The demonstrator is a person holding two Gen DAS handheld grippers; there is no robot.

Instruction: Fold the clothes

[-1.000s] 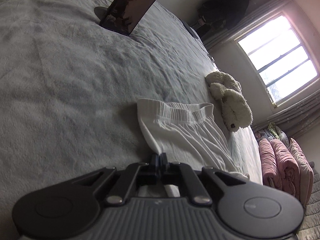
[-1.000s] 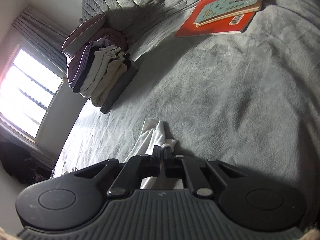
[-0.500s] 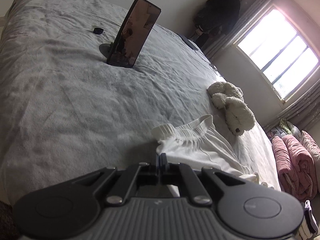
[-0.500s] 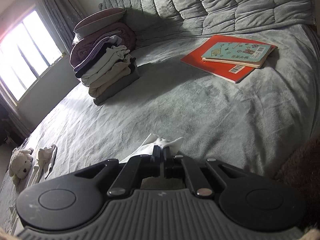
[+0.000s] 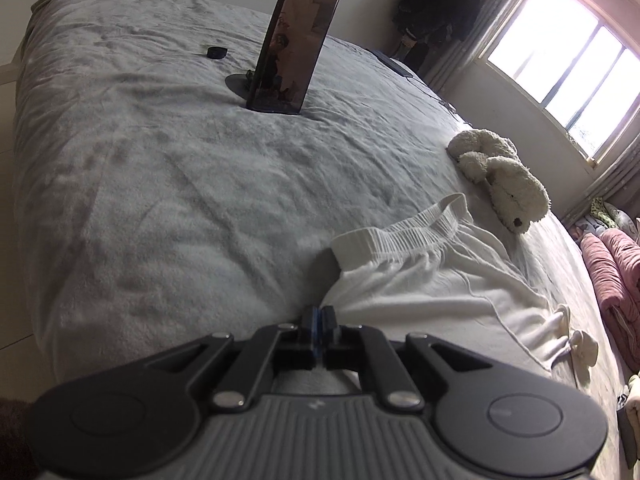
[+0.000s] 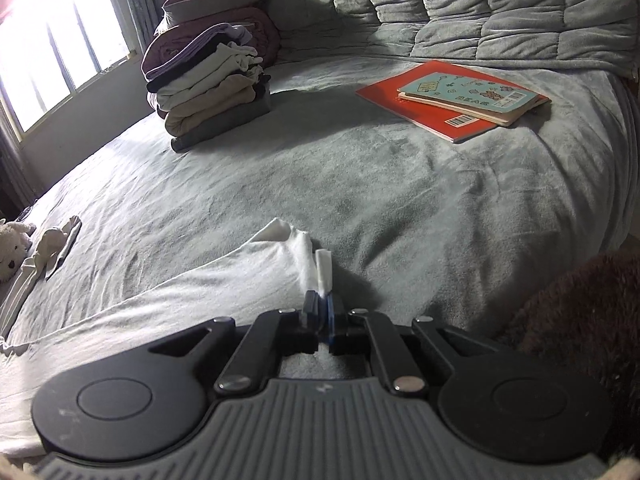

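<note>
White trousers with a ribbed waistband lie stretched across the grey bed. In the left wrist view my left gripper is shut on the trousers' near edge just below the waistband. In the right wrist view my right gripper is shut on the trousers at a leg hem, with a small fold of white cloth sticking up between the jaws. The cloth runs away to the left from the right gripper.
A dark tablet stands on a round base. A plush toy lies beyond the waistband. A stack of folded clothes and two books lie towards the headboard. More white cloth lies at far left.
Both grippers have stayed shut on the trousers and swung level, pulling the cloth towards the bed's near edge. The waistband corner has lifted and curled, and the garment has spread out flatter.
</note>
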